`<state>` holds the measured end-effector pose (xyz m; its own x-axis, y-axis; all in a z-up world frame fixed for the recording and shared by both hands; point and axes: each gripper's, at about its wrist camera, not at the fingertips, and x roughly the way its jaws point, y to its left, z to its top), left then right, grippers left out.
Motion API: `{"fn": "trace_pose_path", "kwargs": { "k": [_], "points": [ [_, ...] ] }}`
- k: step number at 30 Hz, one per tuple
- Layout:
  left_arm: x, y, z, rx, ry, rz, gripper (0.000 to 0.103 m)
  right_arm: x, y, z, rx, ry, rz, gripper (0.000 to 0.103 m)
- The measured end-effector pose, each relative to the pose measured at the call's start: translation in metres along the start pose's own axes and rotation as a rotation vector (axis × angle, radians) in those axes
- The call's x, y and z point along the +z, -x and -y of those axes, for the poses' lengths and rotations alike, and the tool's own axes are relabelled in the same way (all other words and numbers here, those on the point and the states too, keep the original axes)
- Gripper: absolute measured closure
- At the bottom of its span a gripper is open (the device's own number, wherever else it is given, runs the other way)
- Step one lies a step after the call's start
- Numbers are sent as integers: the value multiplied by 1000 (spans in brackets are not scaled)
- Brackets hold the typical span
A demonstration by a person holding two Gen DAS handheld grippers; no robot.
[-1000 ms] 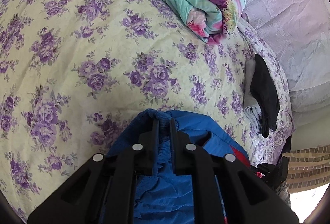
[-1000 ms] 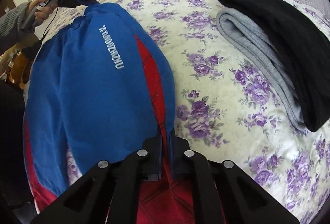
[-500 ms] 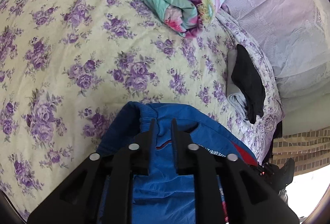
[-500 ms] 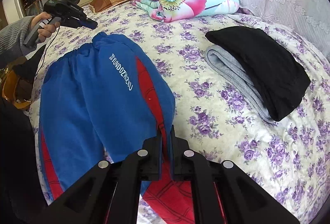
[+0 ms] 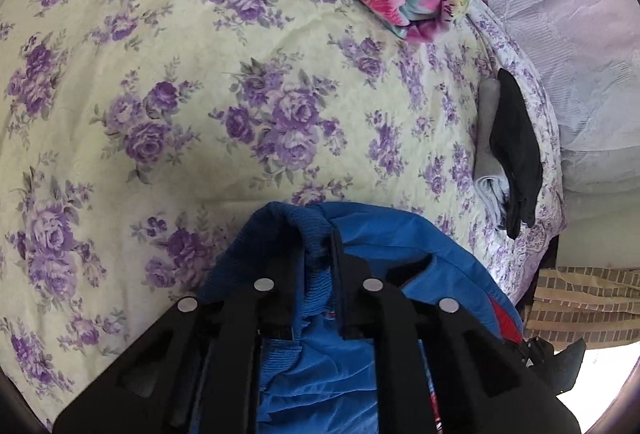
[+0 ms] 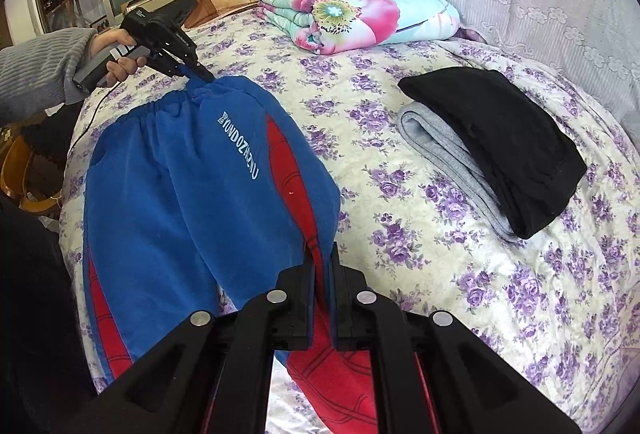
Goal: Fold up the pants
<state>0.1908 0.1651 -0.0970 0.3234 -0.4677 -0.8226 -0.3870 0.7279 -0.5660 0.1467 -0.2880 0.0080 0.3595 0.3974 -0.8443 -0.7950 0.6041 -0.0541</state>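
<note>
Near the bed's front edge, the blue fleece pants with red side panels [image 6: 176,202] hang and drape between both tools, part resting on the bed with the purple-flowered cream sheet [image 6: 460,274]. The left tool [image 5: 318,254] is clamped on the ribbed elastic waistband, which bunches up between its fingers. The right tool [image 6: 320,270] is pinched shut on the lower edge of one leg, at the seam where blue meets red.

These pants look soft, thick and light, so they should sag wherever they are unsupported and crease easily, yet the fleece ought to grip well and not slip. The waistband's thick elastic and the leg's hemmed end seem the surest holds; a pinch mid-panel would probably gather only one layer.

From the right wrist view the whole garment shows: white lettering down the thigh, the second leg lying towards the bed's left edge, and the person's hand in a grey sleeve [image 6: 116,62] holding the left tool's handle. It also shows the folded black garment [image 6: 500,138] stacked on the folded grey garment [image 6: 436,150] well apart to the right, and the floral turquoise-and-pink quilt [image 6: 360,14] at the far edge. From the left wrist view only the waistband bunch is clear, with bare sheet beyond it.
</note>
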Motion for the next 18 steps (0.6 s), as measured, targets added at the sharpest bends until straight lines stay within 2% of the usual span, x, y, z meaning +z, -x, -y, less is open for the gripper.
{"fn": "trace_pose_path", "kwargs": {
  "k": [3,6,8,11,15,18],
  "points": [
    [-11,25,14,-53,-88,47,95,-4,12,-10,-20,6,7,98],
    [-26,53,18,-127,-176,54,95,-13,26,-25,-36,12,11,98],
    [-39,70,14,-152,-267,53,95,-24,35,-40,-49,10,12,98],
    [-59,83,-4,-182,-336,30,95,-46,45,-68,-42,-15,10,98],
    [-89,83,-40,-192,-332,-43,95,-82,46,-118,-22,-39,-47,98],
    [-109,73,-70,-181,-247,-106,91,-107,34,-154,-3,-59,-103,98]
  ]
}}
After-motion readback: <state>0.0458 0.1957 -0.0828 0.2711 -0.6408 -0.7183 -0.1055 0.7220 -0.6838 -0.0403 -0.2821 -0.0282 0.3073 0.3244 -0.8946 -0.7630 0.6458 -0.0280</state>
